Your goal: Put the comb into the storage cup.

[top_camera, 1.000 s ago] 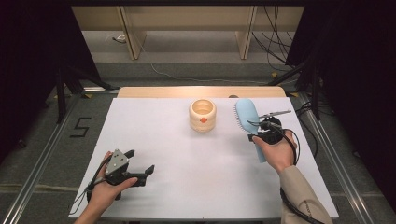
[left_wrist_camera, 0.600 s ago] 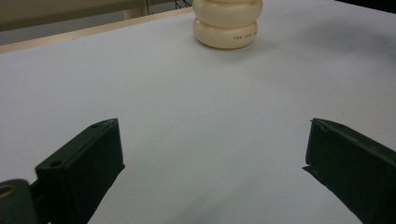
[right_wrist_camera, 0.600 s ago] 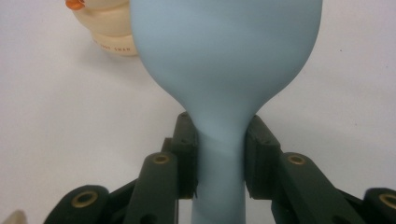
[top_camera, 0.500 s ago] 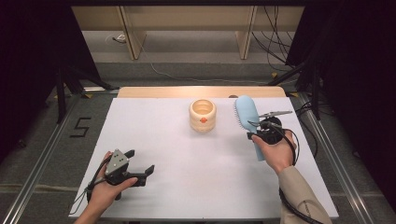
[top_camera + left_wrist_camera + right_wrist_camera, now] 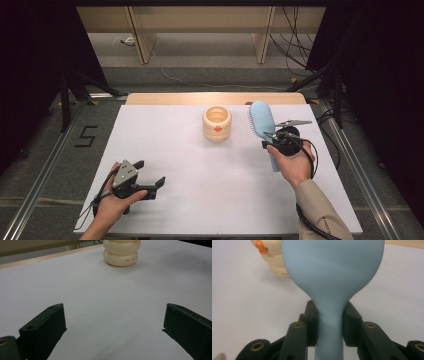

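We hold a light blue hairbrush [image 5: 263, 131] in our right gripper [image 5: 281, 141], out toward the far right of the white worktop [image 5: 200, 180]. In the right gripper view the two black jaws pinch the brush [image 5: 332, 277] at its narrow neck, one pad pressed flat on each side, just where the handle widens into the oval head. The smooth back of the head faces that camera and rises straight ahead of the jaws, while the handle runs back between them toward our hand. From the high view the head points away from us, with the bristles showing along its left edge, and the end of the handle sticks out below the gripper beside our right hand [image 5: 294, 162].

A cream ribbed pot [image 5: 217, 123] with a small orange mark on its side stands on the worktop just left of the brush head, near it but apart from it. In the right gripper view it [image 5: 272, 262] shows behind the left edge of the brush head.

Our left gripper [image 5: 147, 181] sits low at the near left of the worktop, well apart from the brush. Its jaws are spread wide with bare worktop between them, and they point toward the pot [image 5: 122, 252] farther off.
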